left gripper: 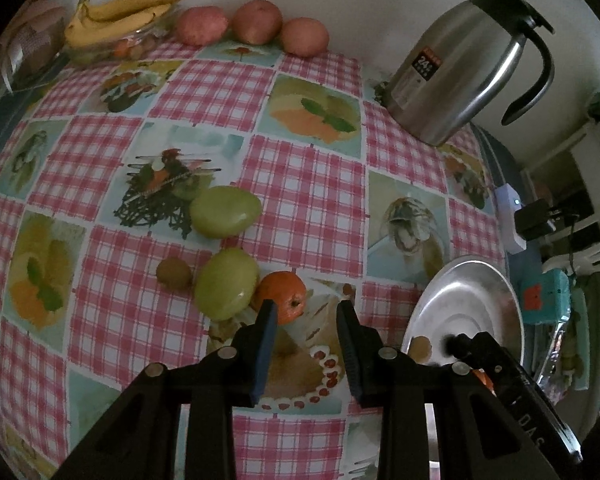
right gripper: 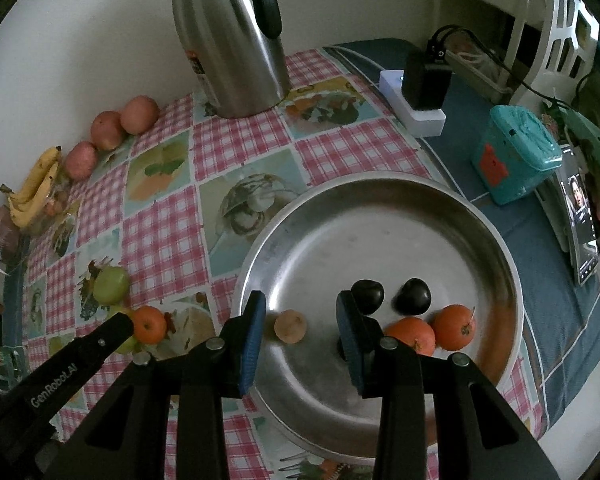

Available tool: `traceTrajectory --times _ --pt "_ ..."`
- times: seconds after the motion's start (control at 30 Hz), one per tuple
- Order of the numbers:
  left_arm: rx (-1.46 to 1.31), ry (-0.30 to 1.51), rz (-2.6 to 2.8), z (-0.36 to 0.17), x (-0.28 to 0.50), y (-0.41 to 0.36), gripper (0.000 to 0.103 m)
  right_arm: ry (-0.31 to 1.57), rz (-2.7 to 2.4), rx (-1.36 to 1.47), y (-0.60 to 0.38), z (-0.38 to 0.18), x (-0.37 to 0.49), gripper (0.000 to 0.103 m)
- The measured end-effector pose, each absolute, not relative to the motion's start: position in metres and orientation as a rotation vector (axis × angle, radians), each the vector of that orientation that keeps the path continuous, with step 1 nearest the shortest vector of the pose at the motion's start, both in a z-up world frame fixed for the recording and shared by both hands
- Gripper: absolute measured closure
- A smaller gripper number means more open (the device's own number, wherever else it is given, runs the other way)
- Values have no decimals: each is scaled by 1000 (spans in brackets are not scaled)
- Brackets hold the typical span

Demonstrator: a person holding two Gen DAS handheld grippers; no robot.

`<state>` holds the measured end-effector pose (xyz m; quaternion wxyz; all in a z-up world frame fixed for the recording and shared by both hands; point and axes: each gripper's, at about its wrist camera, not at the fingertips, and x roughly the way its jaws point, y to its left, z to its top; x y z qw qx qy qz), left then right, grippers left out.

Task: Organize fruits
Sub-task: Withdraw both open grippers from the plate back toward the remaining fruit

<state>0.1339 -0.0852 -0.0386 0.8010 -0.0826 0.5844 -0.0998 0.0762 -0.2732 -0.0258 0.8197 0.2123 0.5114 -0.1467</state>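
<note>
Checked pink-and-white tablecloth (left gripper: 308, 208) with printed food panels, pushed against a pale wall. Along the wall: bunch of bananas (left gripper: 124, 12) on a clear dish, then three reddish apples (left gripper: 256, 22) in a row. Steel thermos jug (left gripper: 460, 68) with black handle standing at the far right of the cloth. Mid-table, two green fruits (left gripper: 225, 211), one behind the other; small brown fruit (left gripper: 174, 274) just left of the nearer one; loose tangerine (left gripper: 282, 296) touching its right side. Left gripper (left gripper: 306, 312) hovering above the cloth just in front of that tangerine, jaws a narrow gap apart, nothing between the pads. Round steel tray (right gripper: 380, 200) on the right part of the table, partly over blue cloth. Inside the tray: two tangerines (right gripper: 432, 330) side by side, touching; two dark glossy fruits (right gripper: 412, 296) behind them; pale tan fruit (right gripper: 290, 326) to the left. Right gripper (right gripper: 300, 308) poised over the tray, jaws likewise narrow and empty, tan fruit seen below the gap, not gripped. Beyond the tray: white power strip (right gripper: 412, 100) with black adapter, teal box (right gripper: 514, 156), phone (right gripper: 582, 216) propped upright.
</note>
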Motion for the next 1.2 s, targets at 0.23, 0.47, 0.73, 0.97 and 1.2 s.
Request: traceTrajectory --times 0.23,0.47,0.73,0.97,1.2 --pt "-171 1262 -167 -41 136 -82 32 1096 -317 435 -272 -27 78 44" --pt "-145 1244 -114 -43 138 -76 8 1107 -325 408 -271 -30 80 18" --pt "-72 1183 -86 -38 137 -76 0 1107 -328 372 -270 -31 80 4" --pt "-56 1185 -86 -38 136 -77 0 1092 -330 381 -272 -30 79 4" --pt "-46 1191 -95 -37 135 -74 0 1098 -328 394 -271 -31 78 3"
